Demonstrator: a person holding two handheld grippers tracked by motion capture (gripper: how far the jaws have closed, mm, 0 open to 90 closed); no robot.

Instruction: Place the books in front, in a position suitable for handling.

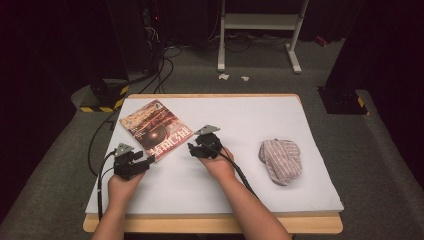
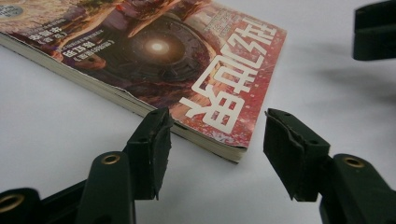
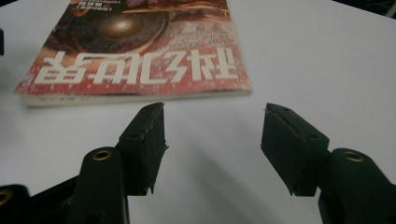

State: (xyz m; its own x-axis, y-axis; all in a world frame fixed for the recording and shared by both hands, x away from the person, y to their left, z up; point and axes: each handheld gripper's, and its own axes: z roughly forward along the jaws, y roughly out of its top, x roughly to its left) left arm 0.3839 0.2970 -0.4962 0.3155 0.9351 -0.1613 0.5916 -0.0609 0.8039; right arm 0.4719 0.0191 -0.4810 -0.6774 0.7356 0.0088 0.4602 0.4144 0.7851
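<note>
Your book (image 1: pixel 156 129) lies flat on the white table cover (image 1: pixel 240 185), left of centre in the high view, turned at an angle so one corner points toward the lower middle of the frame. Its red and brown cover faces up, with large pale lettering along the near end.

Your left gripper (image 1: pixel 148 161) sits at the lower left of the high view, just below and left of the book's near corner, jaws pointing right and slightly up the frame toward it. In the left gripper view (image 2: pixel 217 140) the jaws stand well apart with nothing between the pads; the book's near corner lies just past the tips, in the gap between them, close but not touching.

Your right gripper (image 1: pixel 191 148) is at the centre of the high view, just right of the book's lower right edge, jaws pointing left toward it. In the right gripper view (image 3: pixel 215 126) its jaws are also open and hold nothing. The book's (image 3: pixel 140 56) near edge runs across the upper left of that frame, a little beyond the left jaw tip, with bare white cover between.

A crumpled striped cloth (image 1: pixel 281 160) lies at the right of the high view, well apart from both grippers.
</note>
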